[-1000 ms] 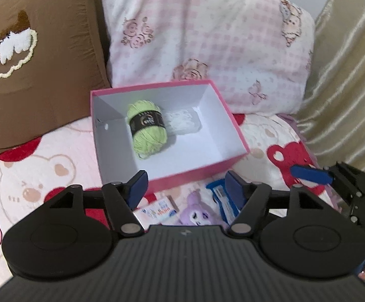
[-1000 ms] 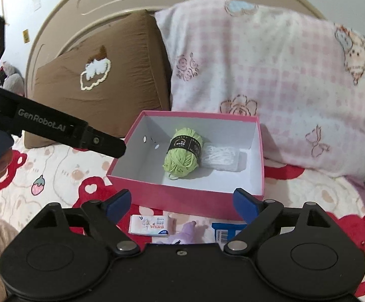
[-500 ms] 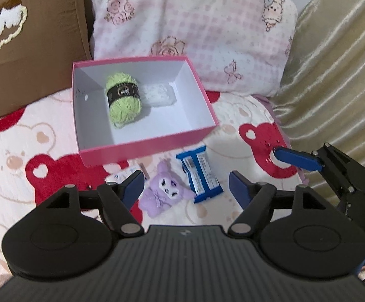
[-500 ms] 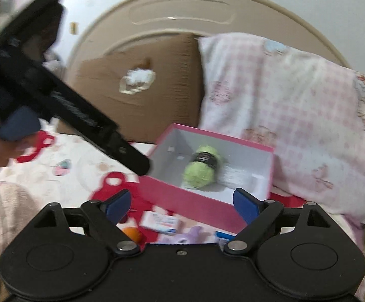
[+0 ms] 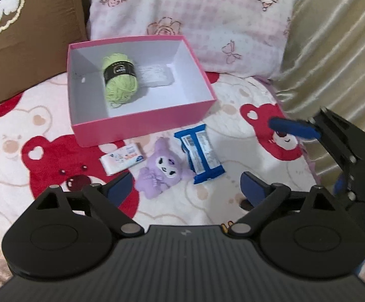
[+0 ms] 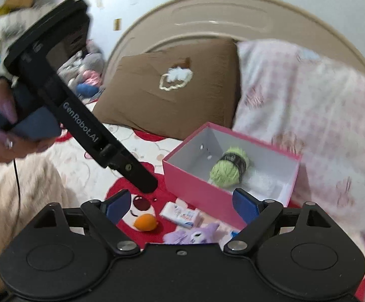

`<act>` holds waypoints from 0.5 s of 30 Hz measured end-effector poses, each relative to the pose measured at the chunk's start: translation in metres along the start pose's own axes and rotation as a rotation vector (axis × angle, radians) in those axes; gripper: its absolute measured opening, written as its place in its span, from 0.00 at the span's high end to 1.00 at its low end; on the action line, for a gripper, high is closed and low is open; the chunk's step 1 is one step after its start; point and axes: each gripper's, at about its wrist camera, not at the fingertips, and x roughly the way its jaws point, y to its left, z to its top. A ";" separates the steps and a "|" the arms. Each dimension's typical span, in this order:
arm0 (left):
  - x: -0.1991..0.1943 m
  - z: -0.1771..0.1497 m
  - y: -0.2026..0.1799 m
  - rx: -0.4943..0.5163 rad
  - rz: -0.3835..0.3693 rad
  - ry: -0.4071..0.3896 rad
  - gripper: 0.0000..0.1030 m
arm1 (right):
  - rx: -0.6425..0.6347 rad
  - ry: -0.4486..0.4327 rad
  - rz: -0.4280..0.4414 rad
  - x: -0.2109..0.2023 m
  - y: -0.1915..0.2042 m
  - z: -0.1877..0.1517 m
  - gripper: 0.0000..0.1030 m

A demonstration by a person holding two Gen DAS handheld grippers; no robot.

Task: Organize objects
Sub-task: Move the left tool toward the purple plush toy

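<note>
An open pink box (image 5: 142, 125) sits on the bed, holding a green yarn ball (image 5: 119, 79) and a white packet (image 5: 156, 75). In front of it lie a white tissue pack (image 5: 122, 159), a purple plush (image 5: 161, 171) and a blue snack packet (image 5: 201, 154). My left gripper (image 5: 186, 190) hovers over them, its jaws opening with nothing pressed between them. My right gripper (image 6: 181, 205) is open and empty, low in front of the box (image 6: 190, 186). A small orange object (image 6: 145, 222) lies left of the tissue pack (image 6: 182, 214).
A brown pillow (image 5: 19, 37) and a pink checked pillow (image 5: 195, 17) lean behind the box. A gold curtain (image 5: 333, 50) hangs at the right. A hand (image 6: 3, 130) holds the left gripper high at the left. A beige fuzzy blanket (image 6: 19, 188) lies below it.
The left gripper drew back from the box, bringing the plush, tissue pack and blue packet into view, and its jaws widened. The right view rolled and swung left; the orange object appeared.
</note>
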 end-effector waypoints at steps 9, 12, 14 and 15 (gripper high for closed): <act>0.034 -0.014 0.021 -0.115 -0.009 -0.034 0.06 | -0.091 0.096 0.035 0.037 -0.007 -0.019 0.12; 0.055 -0.015 0.027 -0.155 -0.015 -0.011 0.06 | -0.127 0.101 0.005 0.050 -0.002 -0.028 0.12; 0.063 -0.016 0.025 -0.130 0.026 -0.024 0.06 | -0.151 0.108 -0.014 0.061 0.002 -0.032 0.12; 0.066 -0.017 0.023 -0.113 0.053 -0.036 0.06 | -0.161 0.114 -0.015 0.066 0.004 -0.033 0.12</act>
